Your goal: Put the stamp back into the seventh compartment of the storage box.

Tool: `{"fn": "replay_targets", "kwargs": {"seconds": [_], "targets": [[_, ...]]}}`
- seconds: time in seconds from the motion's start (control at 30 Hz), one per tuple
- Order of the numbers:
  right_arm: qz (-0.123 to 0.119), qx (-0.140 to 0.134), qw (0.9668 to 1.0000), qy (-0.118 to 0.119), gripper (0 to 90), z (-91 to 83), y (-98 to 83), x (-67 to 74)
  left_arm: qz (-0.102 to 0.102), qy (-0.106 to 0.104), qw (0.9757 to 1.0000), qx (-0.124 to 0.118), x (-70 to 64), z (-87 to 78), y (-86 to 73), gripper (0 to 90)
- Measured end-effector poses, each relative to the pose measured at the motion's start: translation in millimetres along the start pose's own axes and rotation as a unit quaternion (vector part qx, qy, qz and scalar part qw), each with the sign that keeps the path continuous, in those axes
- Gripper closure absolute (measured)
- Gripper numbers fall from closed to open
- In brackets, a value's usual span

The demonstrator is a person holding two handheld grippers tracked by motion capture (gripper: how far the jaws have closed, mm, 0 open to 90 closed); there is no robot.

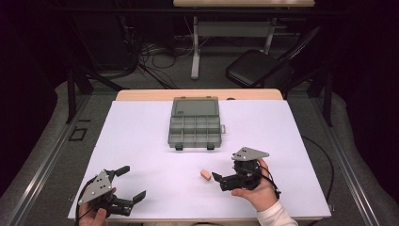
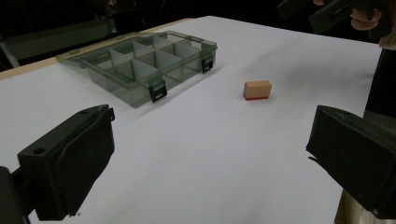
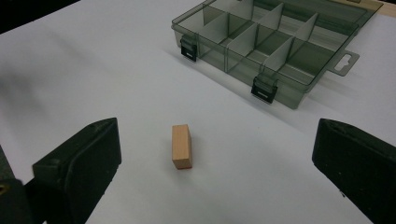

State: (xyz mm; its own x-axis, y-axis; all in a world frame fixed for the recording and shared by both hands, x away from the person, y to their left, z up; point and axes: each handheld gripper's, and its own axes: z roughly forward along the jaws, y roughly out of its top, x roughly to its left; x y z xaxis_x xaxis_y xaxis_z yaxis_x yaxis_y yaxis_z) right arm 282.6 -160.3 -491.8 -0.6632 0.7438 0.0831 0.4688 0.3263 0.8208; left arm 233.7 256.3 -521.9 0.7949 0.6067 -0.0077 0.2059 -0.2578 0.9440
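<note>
The small tan block [image 3: 181,146] is lying flat on the white tabletop [image 1: 141,141], on the near side of the organizer box [image 1: 195,125] and well apart from it, a bit off toward its latch side. The right tongs [image 1: 219,180] are spread wide and lined up just beside the block, so the pickup looks best done by straddling the narrow sides squarely and closing gently, since a skewed pinch could flip it. The left tongs [image 1: 134,184] are also held apart, parked farther from the box, nothing in them. Count: one block, one box with its lid open, two black latches on its front.
</note>
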Motion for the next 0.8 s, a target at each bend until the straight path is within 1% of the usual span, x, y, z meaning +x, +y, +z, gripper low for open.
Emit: {"fn": "replay_targets", "kwargs": {"seconds": [0.1, 0.53, 0.8], "targets": [[-0.001, -0.003, 1.0000, 0.002, 1.2, 2.5, 1.3, 0.4, 0.000, 0.000, 1.0000, 0.000, 0.0, -0.1, 0.0, 0.7], [-0.016, 0.010, 0.9997, 0.015, 5.4, 16.9, 10.7, 7.0, 0.002, -0.003, 1.0000, 0.002, 0.0, -0.3, 0.0, 0.7], [-0.021, 0.015, 0.9996, 0.015, 8.6, 21.5, 12.1, 7.8, 0.002, -0.004, 1.0000, 0.003, -0.2, -0.4, 0.0, 0.7]]}}
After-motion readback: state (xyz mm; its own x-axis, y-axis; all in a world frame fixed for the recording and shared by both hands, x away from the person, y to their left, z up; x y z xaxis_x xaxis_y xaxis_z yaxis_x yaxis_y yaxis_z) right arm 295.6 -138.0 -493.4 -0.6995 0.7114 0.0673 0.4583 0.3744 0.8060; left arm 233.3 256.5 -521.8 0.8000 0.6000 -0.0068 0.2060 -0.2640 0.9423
